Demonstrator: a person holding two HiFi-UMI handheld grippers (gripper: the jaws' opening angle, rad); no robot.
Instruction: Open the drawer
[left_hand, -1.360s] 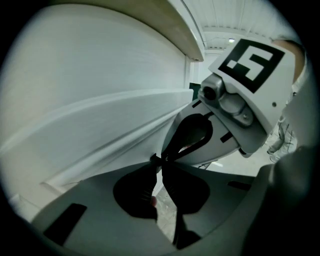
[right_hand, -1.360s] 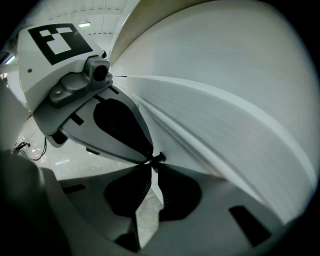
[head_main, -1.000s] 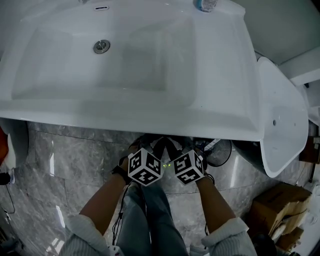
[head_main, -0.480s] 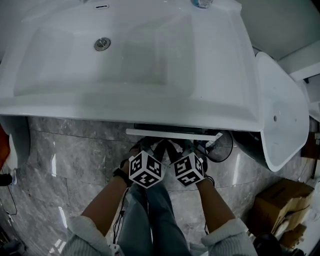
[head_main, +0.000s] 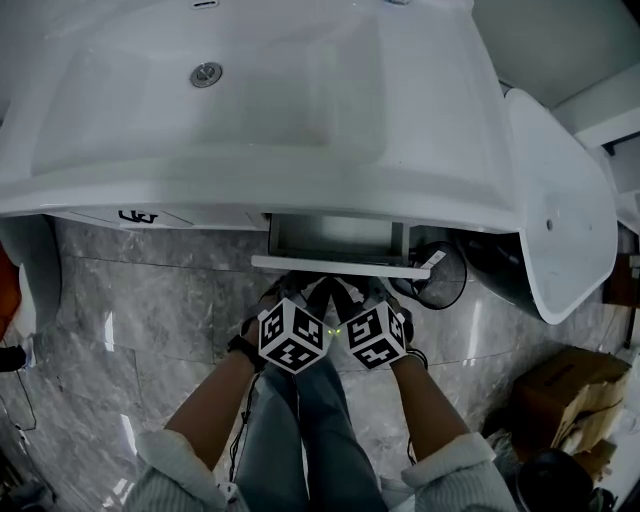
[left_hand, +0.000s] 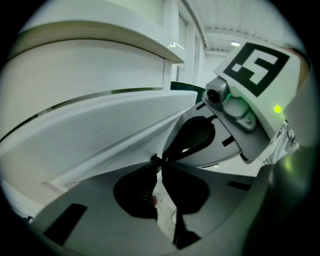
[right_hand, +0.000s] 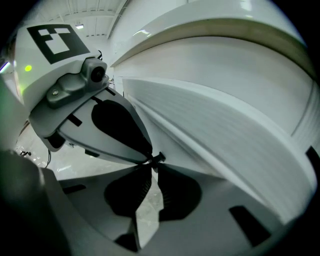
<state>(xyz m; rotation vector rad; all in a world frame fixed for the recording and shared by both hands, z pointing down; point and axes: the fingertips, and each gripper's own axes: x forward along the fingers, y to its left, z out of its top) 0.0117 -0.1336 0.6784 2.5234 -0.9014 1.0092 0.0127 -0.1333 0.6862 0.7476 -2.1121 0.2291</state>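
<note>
We are clenching the left tool (left_hand: 159, 160) on the lower edge of the drawer (head_main: 338, 264) front. Its tips are pressing together there, and the grey floor (head_main: 150, 300) is showing through the gap behind them. We are gripping the same edge with the right tool (right_hand: 153, 160), just beside the left one, with both marker cubes (head_main: 291, 336) sitting side by side below the panel. The drawer is standing partly open under the right part of the white sink (head_main: 440, 215), its pale inside showing. A cardboard box (head_main: 565, 395) is lying on the floor at far right.
</note>
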